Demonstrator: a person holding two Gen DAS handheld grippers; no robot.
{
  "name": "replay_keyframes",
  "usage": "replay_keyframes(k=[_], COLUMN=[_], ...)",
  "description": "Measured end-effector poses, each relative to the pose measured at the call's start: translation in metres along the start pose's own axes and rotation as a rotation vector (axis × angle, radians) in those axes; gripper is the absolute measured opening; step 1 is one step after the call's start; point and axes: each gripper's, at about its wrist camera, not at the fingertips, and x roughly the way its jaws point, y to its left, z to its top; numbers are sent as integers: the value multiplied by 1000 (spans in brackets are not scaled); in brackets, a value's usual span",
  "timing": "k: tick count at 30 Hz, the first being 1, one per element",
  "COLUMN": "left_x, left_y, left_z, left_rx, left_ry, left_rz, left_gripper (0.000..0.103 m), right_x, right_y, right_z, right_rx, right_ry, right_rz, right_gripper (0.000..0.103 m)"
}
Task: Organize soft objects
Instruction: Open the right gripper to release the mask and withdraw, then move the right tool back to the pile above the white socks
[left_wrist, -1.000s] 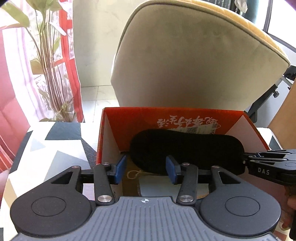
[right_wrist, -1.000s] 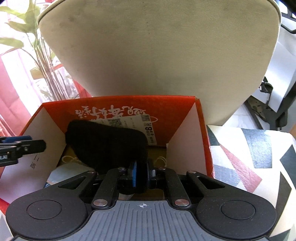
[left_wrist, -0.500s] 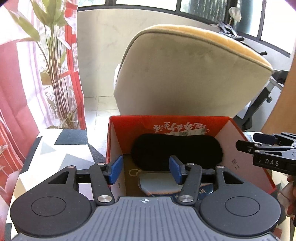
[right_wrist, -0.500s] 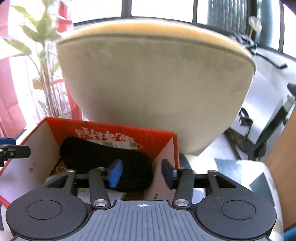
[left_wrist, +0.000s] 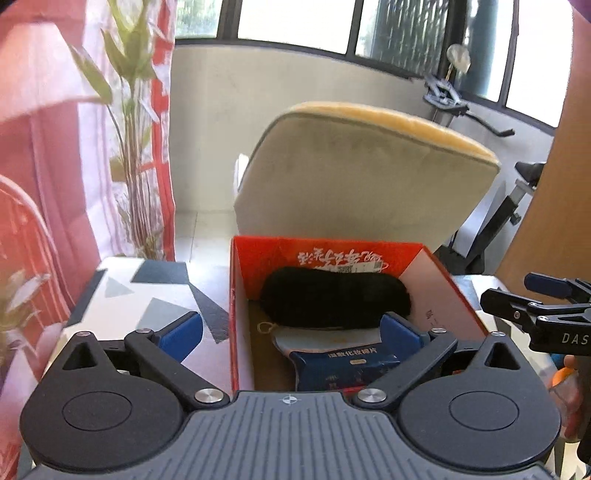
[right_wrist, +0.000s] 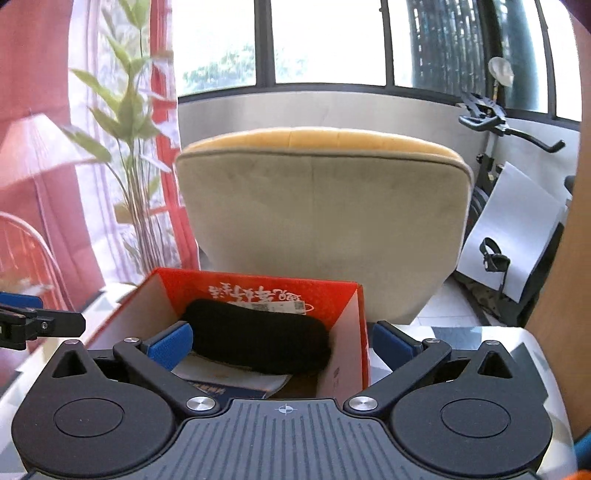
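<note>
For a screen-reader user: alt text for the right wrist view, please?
A soft black padded pouch lies in an open red cardboard box on a geometric-patterned table, with the right tongs opening wide, empty, above the box. A beige upholstered chair back stands behind.

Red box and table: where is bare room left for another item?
Free: the patterned table left of the red box, and the table corner to the box's right. Crowded: inside the box, the black pouch spans the back wall and a blue packet fills the front; only a narrow strip along the left wall shows.
</note>
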Motion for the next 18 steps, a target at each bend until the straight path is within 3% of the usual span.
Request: replay_keyframes(k=[6, 9, 18], left_x=[-54, -77, -108], left_y=[-3, -1, 4], left_z=[-25, -45, -119], left_rx=[16, 4, -5], left_ry=[-61, -60, -11], left_rz=[28, 8, 51], left_gripper=[103, 103, 103], right_x=[-53, -78, -123], right_y=[4, 3, 4], right_z=[-18, -31, -103], right_rx=[22, 50, 96], right_ry=[-60, -83, -76], right_rz=[25, 34, 58], right_gripper=[103, 103, 103])
